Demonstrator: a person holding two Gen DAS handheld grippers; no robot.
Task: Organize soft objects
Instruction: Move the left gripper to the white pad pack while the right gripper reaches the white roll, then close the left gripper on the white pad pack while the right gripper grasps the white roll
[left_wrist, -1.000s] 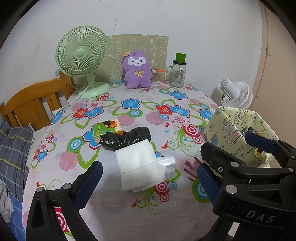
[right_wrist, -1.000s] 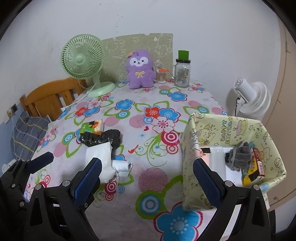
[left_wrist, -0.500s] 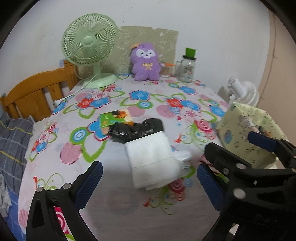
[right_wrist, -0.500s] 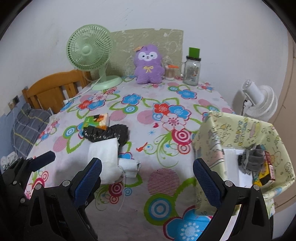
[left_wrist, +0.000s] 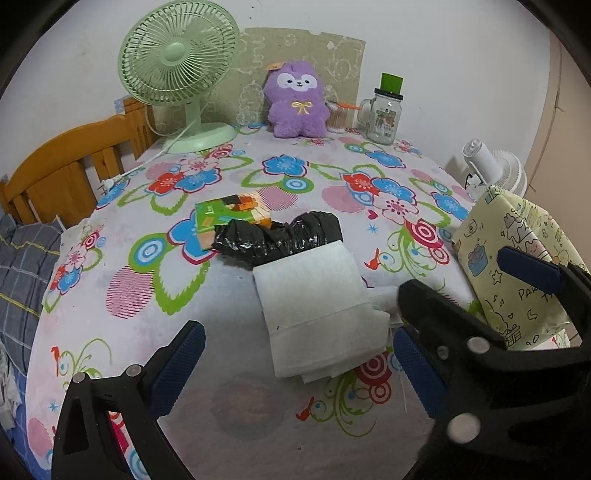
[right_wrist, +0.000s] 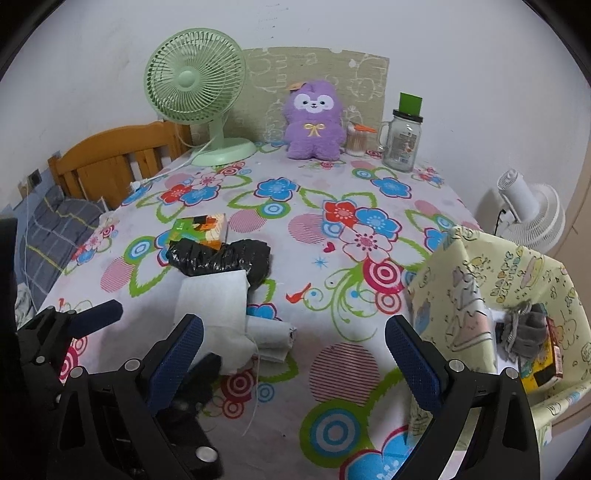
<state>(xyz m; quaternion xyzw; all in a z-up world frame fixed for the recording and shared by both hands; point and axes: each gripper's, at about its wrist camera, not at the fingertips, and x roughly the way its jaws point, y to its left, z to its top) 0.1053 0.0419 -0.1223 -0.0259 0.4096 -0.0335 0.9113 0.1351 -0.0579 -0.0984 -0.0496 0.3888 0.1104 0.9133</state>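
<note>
A folded white cloth (left_wrist: 314, 302) lies on the flowered table, with a crumpled black plastic bag (left_wrist: 280, 238) just behind it and a small white roll (right_wrist: 271, 334) at its right. My left gripper (left_wrist: 295, 365) is open, its fingers on either side of the cloth's near end, slightly above the table. My right gripper (right_wrist: 293, 362) is open and empty over the table, between the cloth and a yellow fabric bin (right_wrist: 517, 295). The bin holds a grey soft item (right_wrist: 524, 330) and a packet. A purple plush toy (left_wrist: 297, 103) sits at the back.
A green and orange packet (left_wrist: 229, 214) lies behind the black bag. A green desk fan (left_wrist: 181, 70), a glass jar (left_wrist: 384, 114) and a cup of sticks stand at the back. A white fan (right_wrist: 532, 210) stands off the table's right; a wooden bed frame (left_wrist: 62, 173) is at the left.
Both grippers have moved forward and lower toward the table. The white cloth now lies between my left gripper's fingers. Both stayed open.
</note>
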